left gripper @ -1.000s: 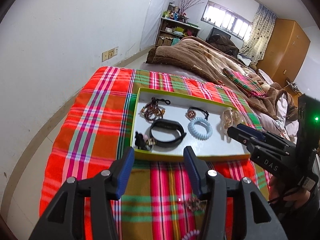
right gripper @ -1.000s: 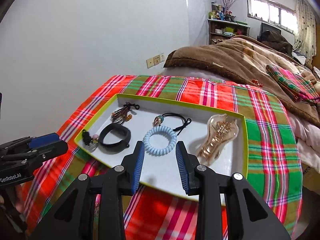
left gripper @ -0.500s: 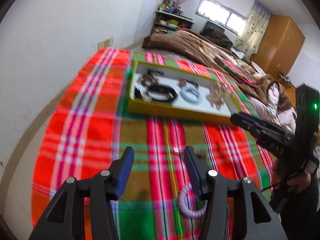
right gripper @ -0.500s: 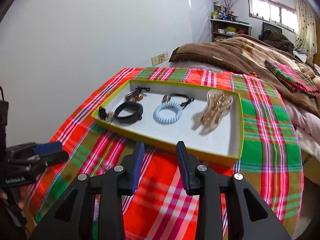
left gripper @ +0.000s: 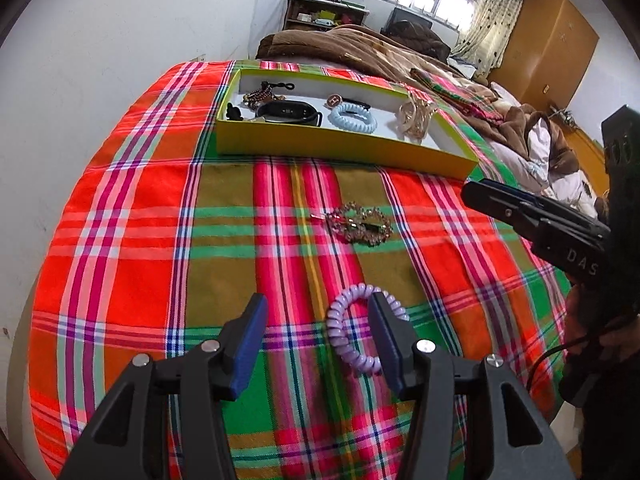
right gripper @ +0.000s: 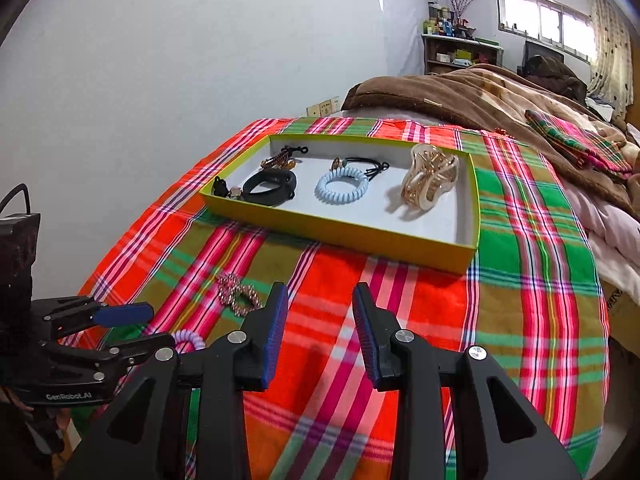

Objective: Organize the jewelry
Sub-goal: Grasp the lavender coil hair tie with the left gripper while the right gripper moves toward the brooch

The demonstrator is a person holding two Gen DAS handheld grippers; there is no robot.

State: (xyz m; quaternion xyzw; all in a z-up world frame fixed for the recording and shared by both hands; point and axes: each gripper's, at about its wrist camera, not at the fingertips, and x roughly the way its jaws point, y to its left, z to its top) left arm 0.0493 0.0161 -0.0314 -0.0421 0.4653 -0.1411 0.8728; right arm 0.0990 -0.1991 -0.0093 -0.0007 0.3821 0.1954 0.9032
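A yellow-green tray [left gripper: 344, 148] [right gripper: 340, 232] on the plaid cloth holds a black band [left gripper: 288, 113], a light blue coil tie [left gripper: 352, 118] [right gripper: 341, 190], a gold claw clip [right gripper: 430, 180] and small pieces. A purple coil tie [left gripper: 356, 336] [right gripper: 188, 340] lies on the cloth, partly behind the right finger of my open left gripper [left gripper: 318, 340]. A pink bead bracelet [left gripper: 358, 222] [right gripper: 238, 294] lies between it and the tray. My right gripper [right gripper: 320, 332] is open and empty above the cloth.
The plaid cloth [left gripper: 140, 216] covers the bed end beside a white wall [left gripper: 100, 40]. A brown blanket [right gripper: 460, 96] and a folded plaid cloth [right gripper: 580, 140] lie beyond the tray. The right gripper also shows at the right of the left wrist view [left gripper: 536, 216].
Both grippers have pulled back from the tray toward the near edge. The left gripper has come down over the purple coil tie. Both stay open.
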